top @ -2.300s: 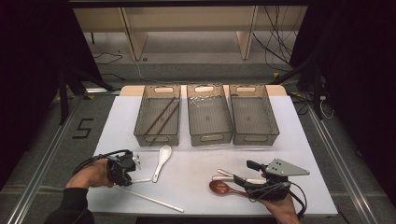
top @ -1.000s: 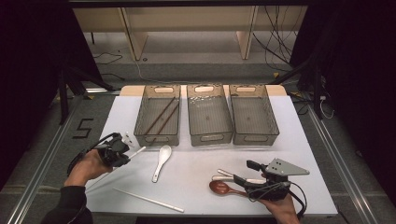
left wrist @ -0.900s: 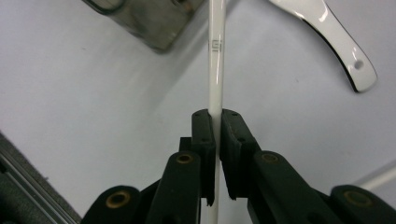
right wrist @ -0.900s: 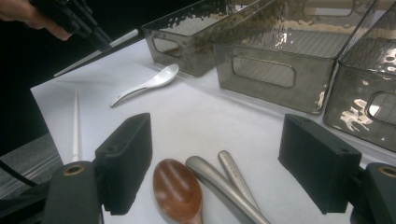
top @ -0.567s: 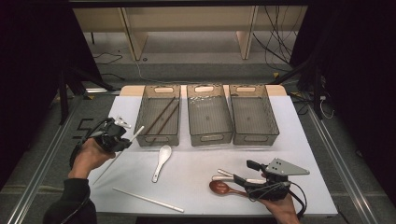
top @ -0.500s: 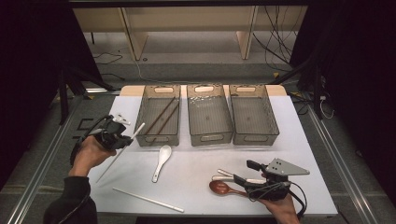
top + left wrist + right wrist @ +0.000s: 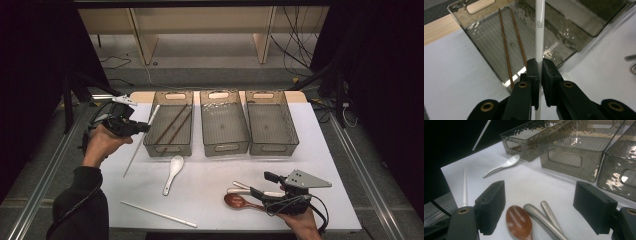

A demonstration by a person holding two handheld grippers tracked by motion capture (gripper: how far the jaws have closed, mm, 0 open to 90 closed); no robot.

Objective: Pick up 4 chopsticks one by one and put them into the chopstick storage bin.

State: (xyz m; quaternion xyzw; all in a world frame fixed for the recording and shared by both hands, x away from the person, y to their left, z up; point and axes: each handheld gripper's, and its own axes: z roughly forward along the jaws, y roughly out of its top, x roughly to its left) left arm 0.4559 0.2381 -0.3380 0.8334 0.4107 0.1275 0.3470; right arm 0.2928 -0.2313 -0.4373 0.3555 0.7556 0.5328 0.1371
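My left gripper (image 7: pixel 144 128) is raised beside the left bin (image 7: pixel 167 149) and shut on a white chopstick (image 7: pixel 135 152). In the left gripper view the jaws (image 7: pixel 540 66) pinch the white chopstick (image 7: pixel 539 25), which points out over the left bin (image 7: pixel 474 25). Two brown chopsticks (image 7: pixel 505 47) lie in that bin. My right gripper (image 7: pixel 260 184) rests low at the front right, open. Its jaws (image 7: pixel 540 192) stand either side of a brown spoon (image 7: pixel 519 221) and two metal spoon handles (image 7: pixel 541 217) on the table.
A white ceramic spoon (image 7: pixel 173 170) lies in front of the left bin. A second white chopstick (image 7: pixel 157 214) lies near the table's front edge. The middle bin (image 7: pixel 225 147) and right bin (image 7: pixel 272 147) stand in a row at the back.
My left gripper has lifted the white chopstick off the table and carried it up and away toward the left bin. The right gripper has stayed put.
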